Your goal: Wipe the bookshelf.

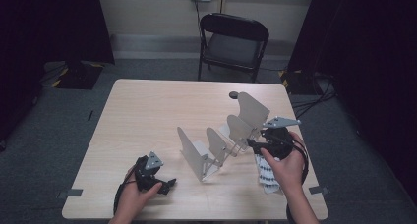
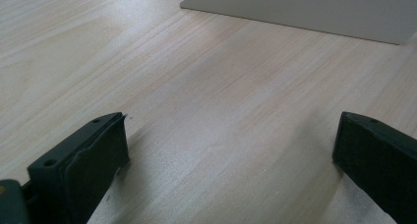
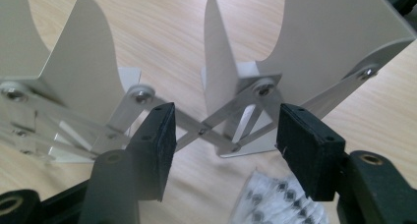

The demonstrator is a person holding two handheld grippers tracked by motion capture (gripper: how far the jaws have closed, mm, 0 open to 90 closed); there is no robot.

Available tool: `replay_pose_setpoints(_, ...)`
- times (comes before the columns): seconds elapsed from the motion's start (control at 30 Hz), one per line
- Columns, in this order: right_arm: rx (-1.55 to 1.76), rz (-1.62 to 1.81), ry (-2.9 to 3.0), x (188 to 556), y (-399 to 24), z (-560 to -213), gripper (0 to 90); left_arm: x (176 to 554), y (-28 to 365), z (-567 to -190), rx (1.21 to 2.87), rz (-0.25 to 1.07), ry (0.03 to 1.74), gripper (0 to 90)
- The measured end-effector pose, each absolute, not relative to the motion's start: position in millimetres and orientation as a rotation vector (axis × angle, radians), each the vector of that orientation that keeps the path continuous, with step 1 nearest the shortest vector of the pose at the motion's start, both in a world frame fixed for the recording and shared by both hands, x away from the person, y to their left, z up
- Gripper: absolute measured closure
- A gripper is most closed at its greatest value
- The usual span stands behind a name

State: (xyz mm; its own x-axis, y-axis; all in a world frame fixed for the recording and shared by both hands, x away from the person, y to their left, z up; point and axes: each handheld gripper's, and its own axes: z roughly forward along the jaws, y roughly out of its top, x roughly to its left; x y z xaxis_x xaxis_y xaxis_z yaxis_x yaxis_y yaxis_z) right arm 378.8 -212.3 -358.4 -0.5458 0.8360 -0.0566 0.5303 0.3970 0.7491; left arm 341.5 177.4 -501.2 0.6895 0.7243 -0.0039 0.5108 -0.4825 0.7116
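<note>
High view: an expandable metal file rack (image 1: pixel 223 140) stands on the light wooden desk (image 1: pixel 147 116), running diagonally from mid-desk toward the far right corner. It has grey upright divider plates joined by a scissor-type linkage. The right tongs (image 1: pixel 252 144) sit at the rack's near-right side, held in the person's right hand (image 1: pixel 285 162), grey three-cornered plate on top. Beneath that hand lies a white packet (image 1: pixel 265 177) with rows of dark dots, close to the desk's right edge. The left tongs (image 1: pixel 167 184) rest near the front edge, left of the rack and apart from it, held in the left hand (image 1: pixel 133 197). A small dark round object (image 1: pixel 233 94) lies by the far edge; what it is cannot be told from here. A black folding chair (image 1: pixel 233 44) stands beyond the desk.

Left gripper view: left tongs jaws stand wide apart over bare desk wood, nothing between them. One grey plate of the rack (image 2: pixel 305 10) shows at the top.

Right gripper view: right tongs (image 3: pixel 223 135) stand partly open, pads clear of any surface. The rack's crossing linkage bars (image 3: pixel 206 128) lie in the gap beyond the pads, seemingly not touched. The divider plates rise behind. The dotted packet (image 3: pixel 278 204) lies on the desk, showing between the jaws at the bottom.
</note>
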Motion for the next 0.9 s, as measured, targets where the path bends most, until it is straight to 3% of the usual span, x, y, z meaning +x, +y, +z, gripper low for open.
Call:
replay_pose_setpoints(0.4,1.163,0.945,2.218,407.5,-205.3,-347.9,39.6,341.7,176.7,-501.4,2.185,0.383,0.944,0.0)
replay_pose_setpoints(0.9,1.162,0.962,2.276,429.9,-185.3,-360.7,49.2,341.9,176.8,-501.3,2.189,0.382,0.940,0.0)
